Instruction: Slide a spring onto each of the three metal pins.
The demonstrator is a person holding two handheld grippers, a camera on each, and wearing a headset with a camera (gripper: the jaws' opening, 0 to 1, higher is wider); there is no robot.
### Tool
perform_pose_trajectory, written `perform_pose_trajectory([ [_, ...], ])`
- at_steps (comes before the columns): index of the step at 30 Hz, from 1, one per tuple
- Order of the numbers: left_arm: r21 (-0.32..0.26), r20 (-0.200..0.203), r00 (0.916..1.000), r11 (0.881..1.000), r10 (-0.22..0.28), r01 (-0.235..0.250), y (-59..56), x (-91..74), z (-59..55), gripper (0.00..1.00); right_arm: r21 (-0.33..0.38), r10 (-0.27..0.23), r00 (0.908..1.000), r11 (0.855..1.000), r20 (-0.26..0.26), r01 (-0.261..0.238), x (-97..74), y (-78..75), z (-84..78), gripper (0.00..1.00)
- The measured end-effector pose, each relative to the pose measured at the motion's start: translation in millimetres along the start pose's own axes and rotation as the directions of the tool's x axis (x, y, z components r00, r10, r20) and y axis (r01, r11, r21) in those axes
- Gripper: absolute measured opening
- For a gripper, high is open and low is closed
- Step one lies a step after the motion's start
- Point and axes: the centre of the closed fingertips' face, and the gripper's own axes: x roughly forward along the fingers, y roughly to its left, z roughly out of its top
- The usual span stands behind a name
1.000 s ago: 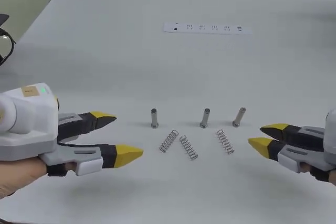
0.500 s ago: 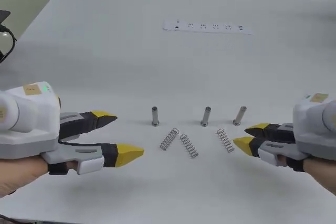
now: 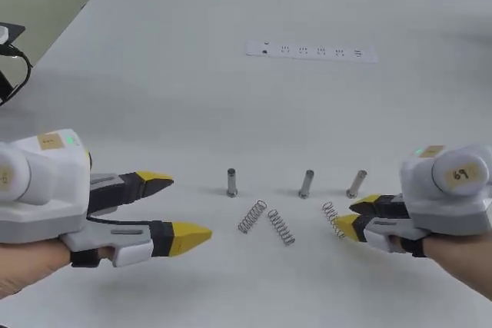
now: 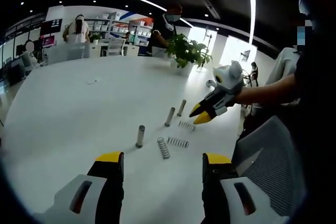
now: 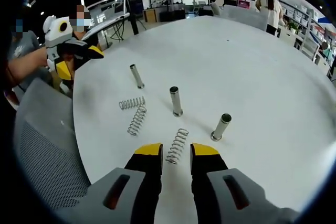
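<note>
Closing in: the right hand-held gripper (image 3: 352, 214) has slid leftward from the right edge of the head view over the last second, and its tips now flank the right-hand spring (image 3: 332, 217).
Right grasp: released. In the right gripper view the jaws stand narrowly apart with that spring's near end between them, apparently not yet pinched.
Left grasp: the left hand-held gripper (image 3: 184, 207) stays at lower left, released, jaws wide apart with nothing between them.
Unmoved: the 3 pins (image 3: 306, 183) stand in a row at the centre of the worktop (image 3: 231, 97), all bare. The other 2 springs (image 3: 251, 217) lie just below them.
Meaning: 0 of 3 springs are fitted. The first pickup looks imminent, likely needing only a squeeze.
</note>
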Motion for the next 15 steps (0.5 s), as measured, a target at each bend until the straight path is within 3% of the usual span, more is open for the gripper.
perform_pose_trajectory([
  [15, 0.009, -0.009, 0.9999, 1.0, -0.01, 0.01, -1.7, 2.3, -1.2, 0.55, 0.007, 0.012, 0.9983, 1.0, -0.057, -0.011, 8.8, 0.3, -3.4, 0.17],
])
